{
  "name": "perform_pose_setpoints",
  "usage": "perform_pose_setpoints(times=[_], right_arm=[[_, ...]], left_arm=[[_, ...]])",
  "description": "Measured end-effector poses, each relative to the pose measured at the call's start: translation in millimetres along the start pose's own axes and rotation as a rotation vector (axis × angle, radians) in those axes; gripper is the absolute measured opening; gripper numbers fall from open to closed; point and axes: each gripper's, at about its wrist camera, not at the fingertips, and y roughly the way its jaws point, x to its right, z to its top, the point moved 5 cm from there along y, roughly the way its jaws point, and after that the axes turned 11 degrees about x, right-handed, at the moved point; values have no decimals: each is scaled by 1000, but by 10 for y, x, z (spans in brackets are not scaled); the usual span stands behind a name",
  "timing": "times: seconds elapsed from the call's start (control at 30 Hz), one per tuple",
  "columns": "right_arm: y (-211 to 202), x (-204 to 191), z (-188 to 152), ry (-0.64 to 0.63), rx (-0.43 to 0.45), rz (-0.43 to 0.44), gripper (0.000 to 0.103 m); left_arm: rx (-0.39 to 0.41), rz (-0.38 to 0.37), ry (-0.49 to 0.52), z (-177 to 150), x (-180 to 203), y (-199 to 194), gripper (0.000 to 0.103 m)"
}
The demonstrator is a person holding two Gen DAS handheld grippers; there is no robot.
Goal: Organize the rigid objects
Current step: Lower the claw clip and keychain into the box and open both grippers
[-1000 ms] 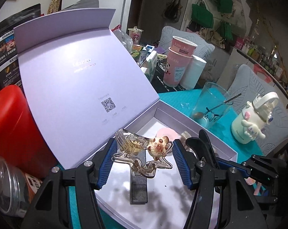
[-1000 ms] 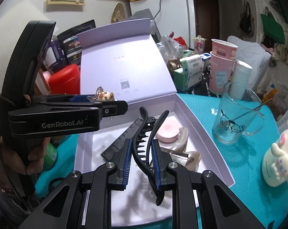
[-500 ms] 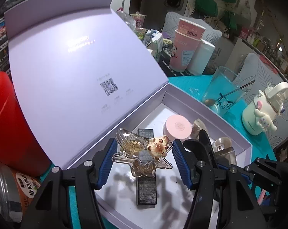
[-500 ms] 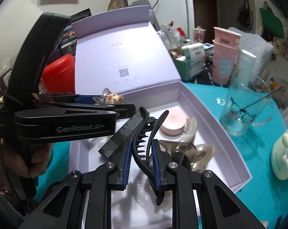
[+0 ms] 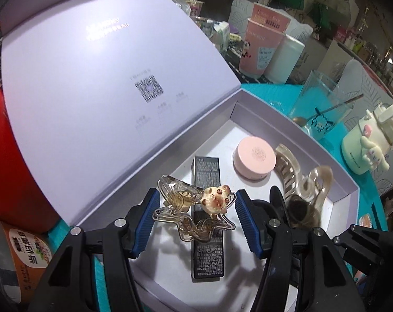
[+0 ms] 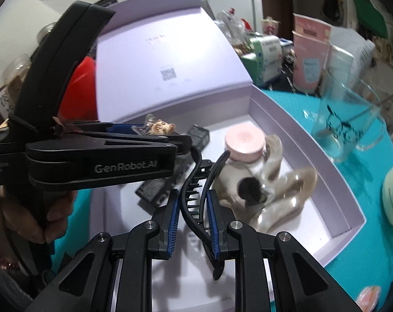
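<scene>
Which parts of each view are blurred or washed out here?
Left wrist view: glare whitens the box lid and its code is smeared. Right wrist view: the glass mug and beige hair clips are motion-blurred, while the black hair clip stays sharp.

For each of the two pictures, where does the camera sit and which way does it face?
Left wrist view: sits on the left tool, faces down into the open lilac box; the tool grips a clear star clip.
Right wrist view: sits on the right tool, facing the same box; it grips a black claw clip; a hand shows.
Shared: box, pink compact.
</scene>
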Motion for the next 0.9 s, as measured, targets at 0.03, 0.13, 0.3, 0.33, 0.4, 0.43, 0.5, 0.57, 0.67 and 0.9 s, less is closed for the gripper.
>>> perform_pose_setpoints(times=[0.03, 0.13, 0.3, 0.33, 0.4, 0.43, 0.5, 0.57, 0.67, 0.9], right_arm=[[19, 21, -20, 5, -10, -13, 21], [53, 27, -90, 9, -36, -20, 21], [68, -3, -156, -15, -56, -49, 21], [68, -1, -154, -14, -57, -49, 21], [69, 5, -147, -12, -58, -47, 21], [60, 5, -147, -8, -55, -43, 21], [33, 21, -139, 4, -48, -33, 21], [18, 32, -129, 9, -48, -35, 21], [-1, 27, -121, 5, -49, -43, 24], [-123, 19, -84, 19, -31, -40, 33]], left_arm=[[-5, 7, 3, -14, 2, 14, 59], [-12, 27, 22, -50, 26, 45, 59], [-21, 39, 41, -76, 66, 58, 59], [-22, 39, 43, -75, 76, 65, 59], [-24, 47, 51, -89, 81, 74, 59], [-26, 51, 54, -96, 83, 75, 60], [-32, 55, 53, -90, 85, 85, 60], [-52, 57, 61, -98, 83, 99, 60], [-76, 71, 76, -110, 92, 119, 60], [-93, 69, 71, -104, 119, 86, 63]])
